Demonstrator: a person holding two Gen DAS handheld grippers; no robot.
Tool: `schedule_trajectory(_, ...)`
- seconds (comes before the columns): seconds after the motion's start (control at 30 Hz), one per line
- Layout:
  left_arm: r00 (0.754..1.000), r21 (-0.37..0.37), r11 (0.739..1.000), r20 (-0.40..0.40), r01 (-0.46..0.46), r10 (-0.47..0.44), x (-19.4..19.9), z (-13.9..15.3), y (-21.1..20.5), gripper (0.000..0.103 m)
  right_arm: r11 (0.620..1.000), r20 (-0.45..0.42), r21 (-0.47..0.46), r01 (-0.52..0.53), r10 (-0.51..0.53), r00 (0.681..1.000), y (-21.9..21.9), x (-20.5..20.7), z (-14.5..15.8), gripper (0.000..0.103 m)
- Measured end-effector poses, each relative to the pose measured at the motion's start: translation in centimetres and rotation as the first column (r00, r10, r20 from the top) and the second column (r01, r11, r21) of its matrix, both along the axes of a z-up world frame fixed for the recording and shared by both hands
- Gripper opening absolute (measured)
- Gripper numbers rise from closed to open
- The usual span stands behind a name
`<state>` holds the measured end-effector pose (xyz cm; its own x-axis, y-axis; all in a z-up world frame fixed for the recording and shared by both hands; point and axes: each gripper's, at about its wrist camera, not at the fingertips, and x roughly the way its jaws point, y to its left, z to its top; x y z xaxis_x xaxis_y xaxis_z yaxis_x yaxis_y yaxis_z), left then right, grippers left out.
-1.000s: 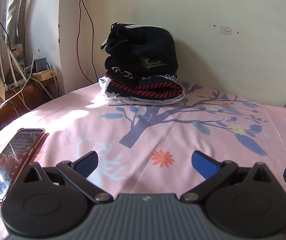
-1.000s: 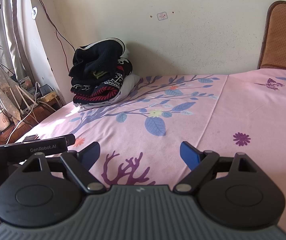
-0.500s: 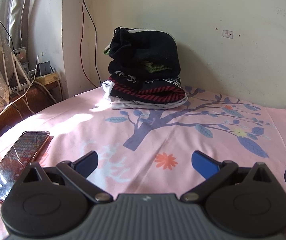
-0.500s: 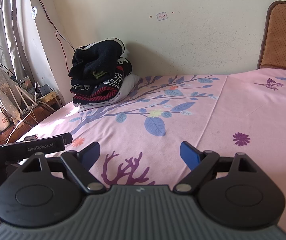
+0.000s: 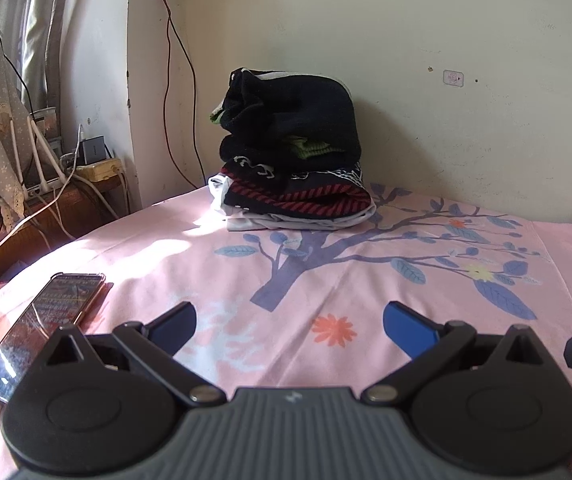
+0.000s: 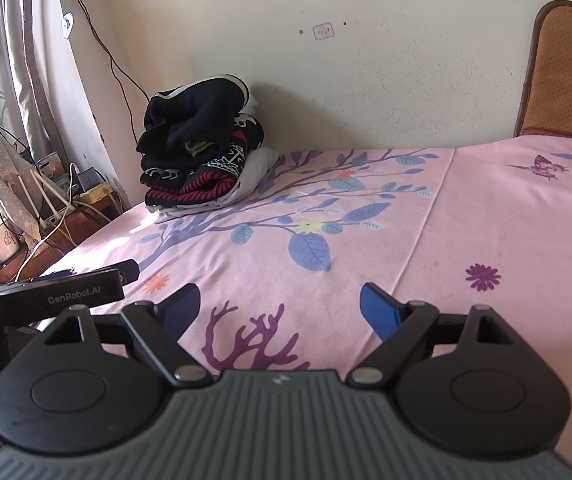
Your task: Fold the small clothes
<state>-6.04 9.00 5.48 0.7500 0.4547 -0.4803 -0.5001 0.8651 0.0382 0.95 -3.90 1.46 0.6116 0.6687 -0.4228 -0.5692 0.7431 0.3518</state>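
Both tools hung released and empty over the bed [image 6: 426, 216]: the left tool [image 5: 289, 322] alone showed one phone [image 5: 41, 322] beside it at the near-left edge, the right tool [image 6: 279, 306] alone the headboard [image 6: 566, 76]. Open sheet ran ahead to one clothes pile [image 5: 292, 152] against the far wall.

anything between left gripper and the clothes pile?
Only bare sheet between left gripper and pile, per left wrist view; phone lies off to the side.
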Motion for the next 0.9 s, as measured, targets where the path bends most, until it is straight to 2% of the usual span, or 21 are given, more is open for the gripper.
schedule_trajectory(0.4, 0.999, 0.024, 0.999, -0.045, -0.027, 0.028, 0.5, -0.2, -0.1, 0.103, 1.000, -0.001, 0.000, 0.001, -0.001, 1.000, -0.1, 0.1, 0.0, 0.089)
schedule_trajectory(0.73, 0.997, -0.049, 0.997, -0.067, -0.052, 0.049, 0.7, -0.4, 1.2, 0.103, 1.000, -0.001, 0.000, 0.001, -0.001, 1.000, -0.1, 0.0, 0.0, 0.089)
schedule_trajectory(0.9, 0.996, -0.054, 0.997, -0.077, -0.058, 0.054, 0.8, -0.4, 1.3, 0.103, 1.000, -0.001, 0.000, 0.001, -0.001, 1.000, -0.1, 0.1, 0.0, 0.089)
